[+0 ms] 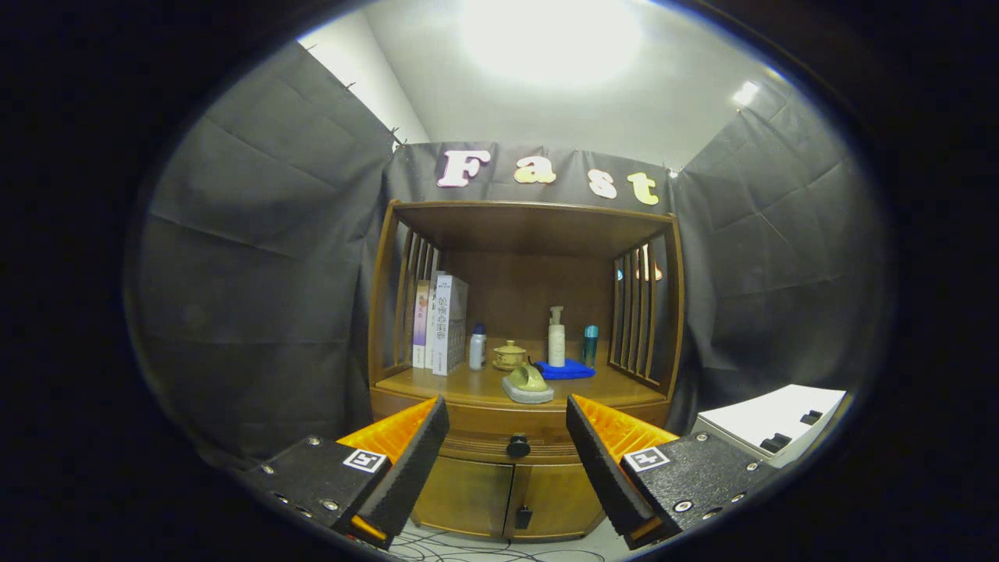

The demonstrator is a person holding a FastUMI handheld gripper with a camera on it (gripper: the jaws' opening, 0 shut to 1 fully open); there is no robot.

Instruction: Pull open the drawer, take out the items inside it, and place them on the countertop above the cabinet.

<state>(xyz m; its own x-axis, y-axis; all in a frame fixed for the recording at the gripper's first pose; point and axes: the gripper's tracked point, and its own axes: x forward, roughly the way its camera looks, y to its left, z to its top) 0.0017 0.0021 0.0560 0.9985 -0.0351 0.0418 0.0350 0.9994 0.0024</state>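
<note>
A wooden cabinet [521,312] stands straight ahead against the booth wall. Its drawer [499,437] sits shut just under the countertop [437,384], with a round black knob [518,446] in the middle of the drawer front. My gripper [507,460] is open, its two fingers spread wide, and the knob shows in the gap between them, some way beyond the tips. Nothing is held. The drawer's inside is hidden.
On the countertop stand several books [442,323], a small white bottle [478,347], a yellow teapot [510,355], a pump bottle [556,337] on a blue cloth [567,370], a teal bottle [591,344] and a yellow-green object on a grey base [527,384]. Two lower doors [507,499] sit beneath. A white box [769,425] lies right.
</note>
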